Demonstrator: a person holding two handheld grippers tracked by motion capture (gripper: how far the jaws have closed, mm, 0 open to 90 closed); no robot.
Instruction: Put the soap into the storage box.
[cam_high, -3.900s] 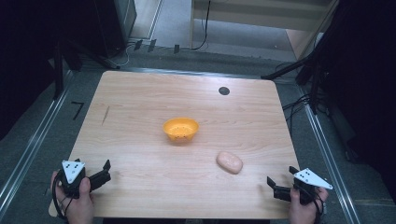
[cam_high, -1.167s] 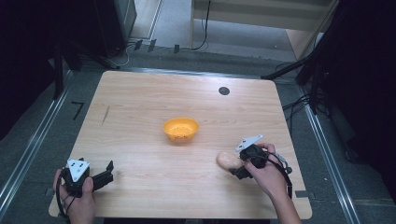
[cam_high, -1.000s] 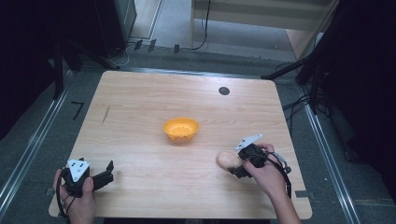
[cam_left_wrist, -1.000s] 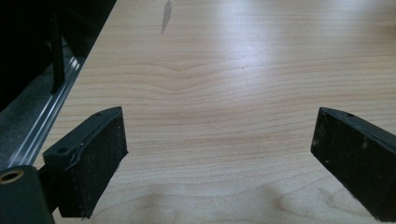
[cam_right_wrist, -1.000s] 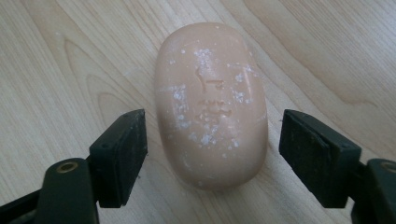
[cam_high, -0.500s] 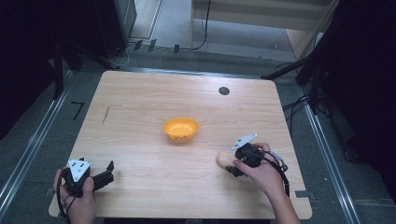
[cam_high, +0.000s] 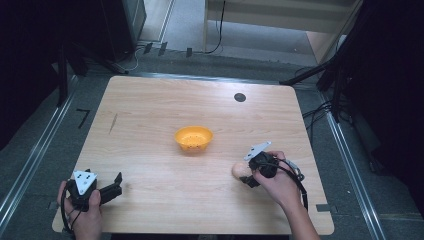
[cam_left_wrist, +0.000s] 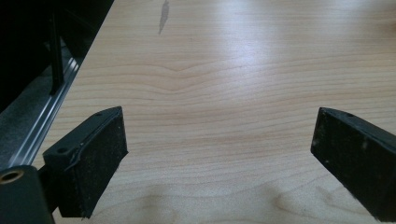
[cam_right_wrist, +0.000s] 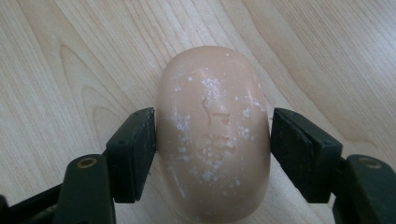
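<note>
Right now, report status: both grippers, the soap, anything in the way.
Right gripper shut on soap bar, low on table. Left gripper open, near corner. Orange bowl sits apart; nothing in the way.

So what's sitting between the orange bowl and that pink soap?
Nothing: in the high view, bare wooden table separates the orange bowl from the pink soap.

Left hand-held gripper (cam_high: 111, 189) blk w/ grey tri plate, right hand-held gripper (cam_high: 248, 176) same, blk cables, brass-look screws
</note>
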